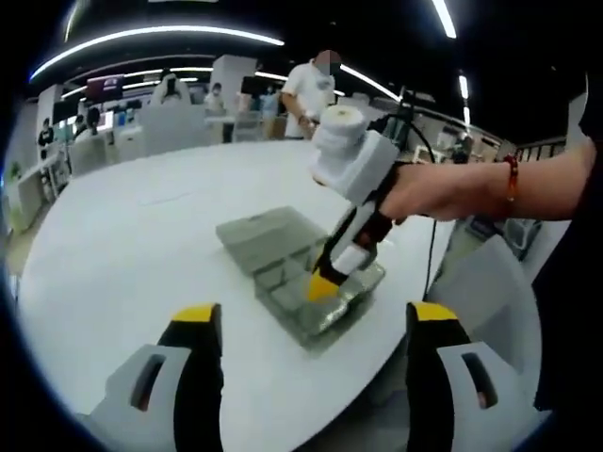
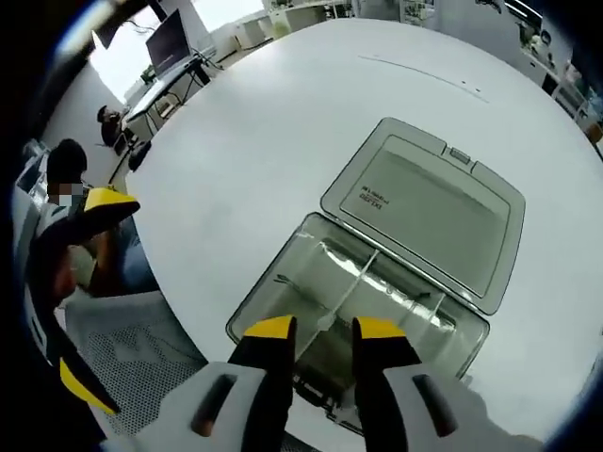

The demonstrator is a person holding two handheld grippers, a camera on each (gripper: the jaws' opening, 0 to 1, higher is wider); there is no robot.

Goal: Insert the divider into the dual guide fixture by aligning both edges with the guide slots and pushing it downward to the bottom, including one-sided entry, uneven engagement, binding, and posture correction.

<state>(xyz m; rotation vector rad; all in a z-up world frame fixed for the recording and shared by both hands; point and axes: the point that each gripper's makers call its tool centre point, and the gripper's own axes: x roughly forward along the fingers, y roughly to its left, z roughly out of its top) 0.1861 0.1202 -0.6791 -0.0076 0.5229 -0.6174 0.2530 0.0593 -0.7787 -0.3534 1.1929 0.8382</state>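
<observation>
In the left gripper view, the left gripper (image 1: 306,325) hangs with jaws wide apart above the round white table (image 1: 122,245), short of the clear plastic hinged box (image 1: 301,273), where the right gripper (image 1: 323,285) reaches in. In the right gripper view, its yellow-tipped jaws stand narrowly apart astride the thin translucent divider (image 2: 353,282), upright inside the box just ahead.

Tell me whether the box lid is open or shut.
Open. The lid lies flat on the table, hinged back from the clear box, whose inside shows, divider included.
</observation>
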